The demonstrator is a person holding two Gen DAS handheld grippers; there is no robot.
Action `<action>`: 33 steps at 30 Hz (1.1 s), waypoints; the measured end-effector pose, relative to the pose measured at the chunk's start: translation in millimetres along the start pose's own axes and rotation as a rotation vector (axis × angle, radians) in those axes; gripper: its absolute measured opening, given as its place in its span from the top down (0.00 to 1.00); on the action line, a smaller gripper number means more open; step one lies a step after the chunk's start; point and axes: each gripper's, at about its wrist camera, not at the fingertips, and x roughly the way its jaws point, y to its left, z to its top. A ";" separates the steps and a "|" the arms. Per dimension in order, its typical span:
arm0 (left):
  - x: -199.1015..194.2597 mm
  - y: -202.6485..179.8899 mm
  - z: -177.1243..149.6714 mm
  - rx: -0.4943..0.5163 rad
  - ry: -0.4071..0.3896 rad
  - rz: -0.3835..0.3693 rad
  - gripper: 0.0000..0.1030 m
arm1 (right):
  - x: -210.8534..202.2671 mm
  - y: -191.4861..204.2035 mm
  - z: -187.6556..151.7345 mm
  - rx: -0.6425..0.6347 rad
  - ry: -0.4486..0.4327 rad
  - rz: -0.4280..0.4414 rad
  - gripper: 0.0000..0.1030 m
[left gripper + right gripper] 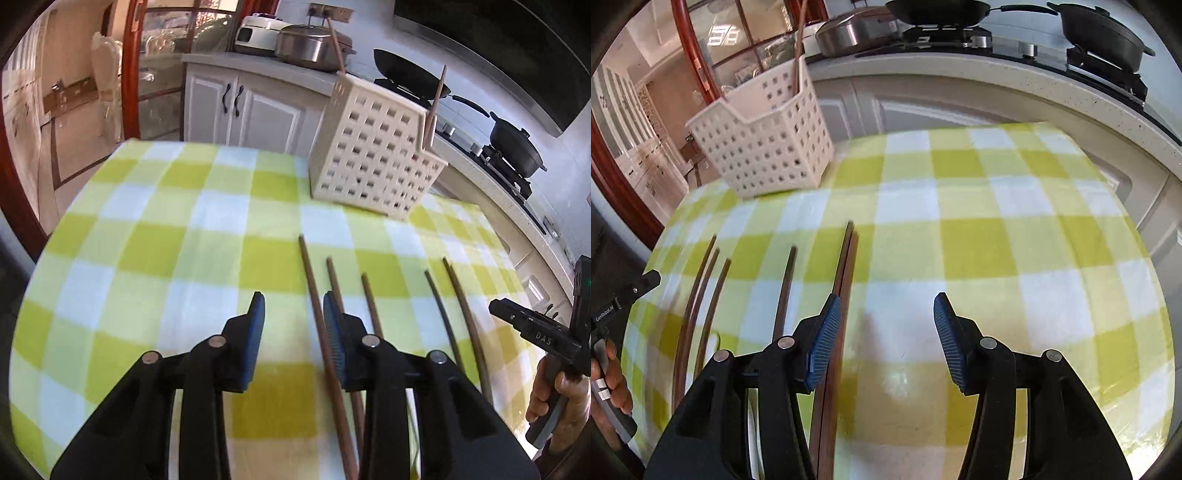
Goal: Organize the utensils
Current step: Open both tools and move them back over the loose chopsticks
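Left gripper (293, 306) stands spread, one chopstick (312, 291) between its pads unpinched; right gripper (888, 314) spread beside the paired chopsticks (846, 266). Both lie short of the holder (373, 162). Risk: closing may catch a neighbouring stick. Only the right view shows the pair lying together.

A home kitchen: a gas hob (960, 35) along the stone counter (997, 77) carries a black frying pan (410, 79) and a lidded black pot (517, 147); a steel pot (310, 46) and a white cooker (258, 33) stand at the counter's far end; white panelled cabinets (243, 107) sit below; a red-framed glass door (162, 59) opens onto a tiled room.
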 end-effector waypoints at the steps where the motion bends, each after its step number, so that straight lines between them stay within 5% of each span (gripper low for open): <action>1: 1.2 -0.8 -2.7 0.000 0.005 0.001 0.71 | 1.2 4.0 -2.3 -0.016 0.006 -0.001 0.52; 4: 9.7 -5.4 -5.6 0.018 0.032 0.014 0.79 | 8.4 18.2 -9.4 -0.066 0.027 -0.020 0.52; 18: 42.2 -32.2 -3.8 0.094 0.081 0.043 0.79 | 19.8 19.4 -12.9 -0.139 0.027 -0.087 0.53; 27: 59.6 -47.6 4.1 0.219 0.118 0.138 0.80 | 21.5 20.9 -8.3 -0.153 0.028 -0.086 0.74; 33: 63.4 -58.0 6.4 0.276 0.142 0.169 0.93 | 23.8 23.1 -6.2 -0.150 0.027 -0.060 0.86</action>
